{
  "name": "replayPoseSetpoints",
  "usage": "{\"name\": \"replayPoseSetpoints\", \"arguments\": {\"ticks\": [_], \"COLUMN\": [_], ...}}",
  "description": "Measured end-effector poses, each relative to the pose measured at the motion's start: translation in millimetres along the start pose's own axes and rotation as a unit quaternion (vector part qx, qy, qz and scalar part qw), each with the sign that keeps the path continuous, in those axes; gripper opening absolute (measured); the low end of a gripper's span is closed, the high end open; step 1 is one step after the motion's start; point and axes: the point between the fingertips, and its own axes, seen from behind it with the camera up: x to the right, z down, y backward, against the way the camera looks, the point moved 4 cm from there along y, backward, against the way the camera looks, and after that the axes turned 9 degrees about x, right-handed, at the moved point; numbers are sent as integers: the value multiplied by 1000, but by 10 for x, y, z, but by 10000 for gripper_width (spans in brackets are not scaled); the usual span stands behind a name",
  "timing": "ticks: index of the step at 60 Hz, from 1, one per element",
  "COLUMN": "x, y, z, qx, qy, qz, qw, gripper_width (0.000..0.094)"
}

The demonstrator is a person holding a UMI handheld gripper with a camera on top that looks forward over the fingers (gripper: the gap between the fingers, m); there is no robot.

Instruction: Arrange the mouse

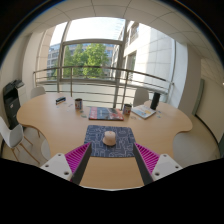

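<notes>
A pale mouse (109, 138) sits on a dark patterned mouse mat (110, 142) on the wooden table (60, 128). It lies ahead of my gripper (112, 157), in line with the gap between the fingers. The gripper is open and empty. Its two fingers with magenta pads (77, 157) stand wide apart at either side of the mat's near edge, touching nothing.
A second patterned mat or book (105, 114) lies farther along the table. Dark cups (78, 103) and papers (144, 112) stand near the far edge. White chairs (12, 136) sit at the left. Large windows lie beyond.
</notes>
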Motion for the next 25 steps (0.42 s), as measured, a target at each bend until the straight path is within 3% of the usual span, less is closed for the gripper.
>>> {"name": "replayPoseSetpoints", "arguments": {"ticks": [25], "x": [-34], "y": [624], "z": [-15], "qx": [3], "qy": [-9], "qz": [14], "qw": [1000], "gripper_width": [847]}}
